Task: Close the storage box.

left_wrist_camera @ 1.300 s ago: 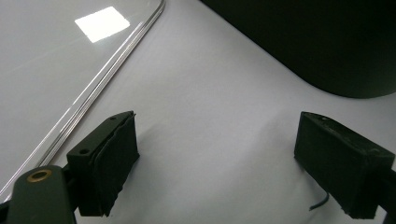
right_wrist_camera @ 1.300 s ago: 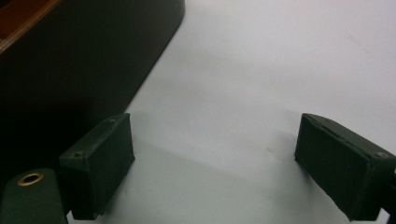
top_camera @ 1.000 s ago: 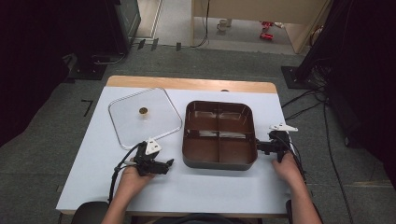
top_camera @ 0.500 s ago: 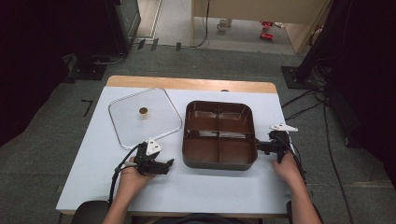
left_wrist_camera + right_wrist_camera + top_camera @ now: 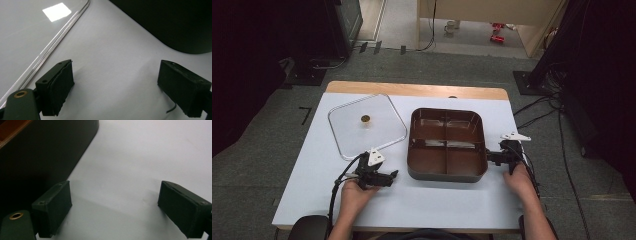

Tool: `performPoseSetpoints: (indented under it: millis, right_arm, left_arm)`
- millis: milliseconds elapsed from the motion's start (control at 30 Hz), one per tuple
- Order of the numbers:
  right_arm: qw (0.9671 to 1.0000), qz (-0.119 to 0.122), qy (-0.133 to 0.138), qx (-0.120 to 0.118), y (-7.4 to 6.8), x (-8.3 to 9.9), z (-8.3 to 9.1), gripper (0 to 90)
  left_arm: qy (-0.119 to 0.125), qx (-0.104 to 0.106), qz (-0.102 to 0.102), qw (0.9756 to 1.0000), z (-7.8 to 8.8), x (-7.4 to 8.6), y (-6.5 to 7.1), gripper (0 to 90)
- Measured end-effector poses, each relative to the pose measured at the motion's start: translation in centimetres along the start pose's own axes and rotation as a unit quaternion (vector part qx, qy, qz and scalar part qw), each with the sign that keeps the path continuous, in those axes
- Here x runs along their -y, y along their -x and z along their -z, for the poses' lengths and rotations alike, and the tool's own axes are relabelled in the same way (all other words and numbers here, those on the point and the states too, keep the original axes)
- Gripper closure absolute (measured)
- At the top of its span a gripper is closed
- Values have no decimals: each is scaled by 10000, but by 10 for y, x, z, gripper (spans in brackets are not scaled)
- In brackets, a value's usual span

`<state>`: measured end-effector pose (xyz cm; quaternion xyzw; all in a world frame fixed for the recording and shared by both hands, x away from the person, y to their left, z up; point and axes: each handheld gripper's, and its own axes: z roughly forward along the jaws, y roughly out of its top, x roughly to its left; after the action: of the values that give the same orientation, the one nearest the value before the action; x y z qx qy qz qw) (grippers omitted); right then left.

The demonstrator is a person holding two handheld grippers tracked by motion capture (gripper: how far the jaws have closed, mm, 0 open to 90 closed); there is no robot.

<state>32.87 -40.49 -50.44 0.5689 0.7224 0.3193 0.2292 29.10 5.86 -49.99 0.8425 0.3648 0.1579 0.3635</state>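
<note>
At the lower left of the high view, the left tongs (image 5: 388,176) rest on the white bench (image 5: 452,205), held by the person's left hand (image 5: 354,192). In the left gripper view its jaws stand wide apart with only bare bench between them, gripping nothing; the edge of the clear lid (image 5: 30,37) runs just beyond the left jaw.

One clear square lid (image 5: 367,125) with a small brass knob (image 5: 366,119) lies flat at the upper left of the bench. One brown tray (image 5: 447,144) with four compartments sits at the centre, apart from the lid.

At the right, the right tongs (image 5: 492,157) sit just beside the tray's right wall, jaws spread wide and empty, the tray's dark wall (image 5: 37,157) close to the left jaw.
</note>
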Motion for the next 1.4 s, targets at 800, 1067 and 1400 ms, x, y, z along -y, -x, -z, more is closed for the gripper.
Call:
performPoseSetpoints:
  millis: [800, 1067, 1400]
  right_arm:
    - [10000, 0, 2, 1, 0, 0, 0, 110]
    - [10000, 3, 3, 2, 0, 0, 0, 111]
    - [10000, 2, 5, 3, 0, 0, 0, 111]
  left_arm:
    - [-443, 189, 430, 9979, 9, -14, -3, 258]
    - [-530, 337, 209, 9978, 11, -24, 2, 310]
    - [-410, 422, 206, 9981, 8, -38, -4, 309]
